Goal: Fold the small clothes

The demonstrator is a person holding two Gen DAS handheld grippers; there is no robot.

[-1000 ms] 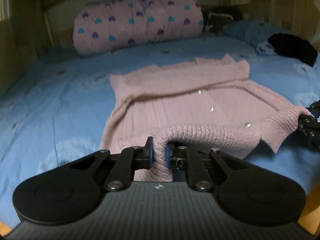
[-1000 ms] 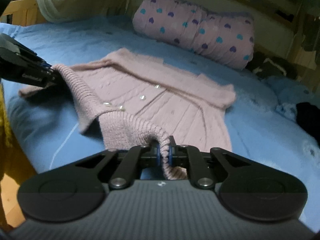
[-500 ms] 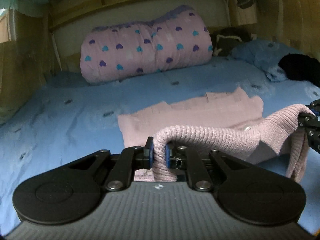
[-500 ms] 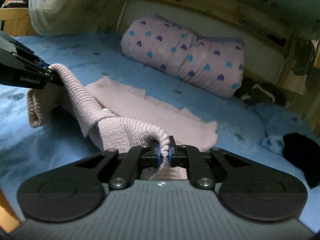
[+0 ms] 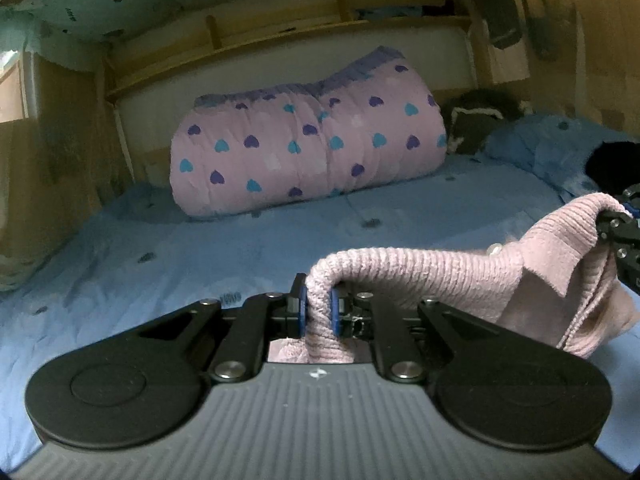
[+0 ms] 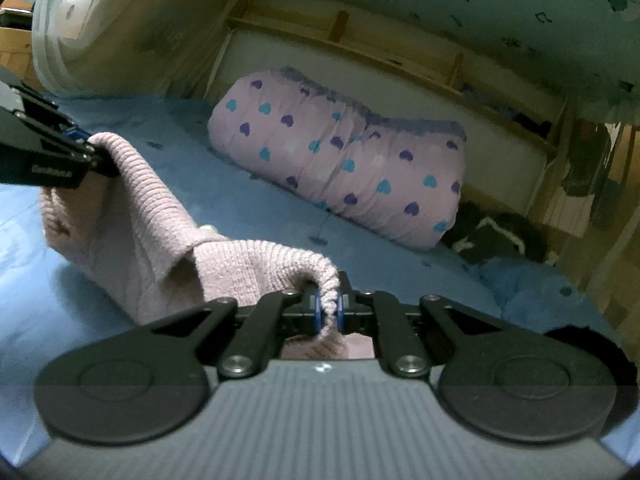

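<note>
A pink knitted cardigan (image 5: 432,276) hangs between both grippers above the blue bed sheet (image 5: 200,248). My left gripper (image 5: 319,312) is shut on one end of its ribbed hem. My right gripper (image 6: 328,311) is shut on the other end of that hem (image 6: 256,264). In the left wrist view the right gripper (image 5: 620,220) shows at the right edge, with cloth drooping below it. The right wrist view has the left gripper (image 6: 86,148) at its left edge, and the cardigan (image 6: 120,216) sags under it. The rest of the garment is hidden below the grippers.
A rolled pink quilt with purple and teal hearts (image 5: 308,156) lies across the head of the bed. Dark clothes (image 6: 496,236) and a blue pillow (image 5: 552,148) lie at the right. A wooden headboard shelf (image 5: 320,36) runs behind. Wooden walls close both sides.
Both grippers have risen and moved toward the quilt, lifting the hem. The cardigan, flat on the sheet a second ago, now mostly hangs below view.
</note>
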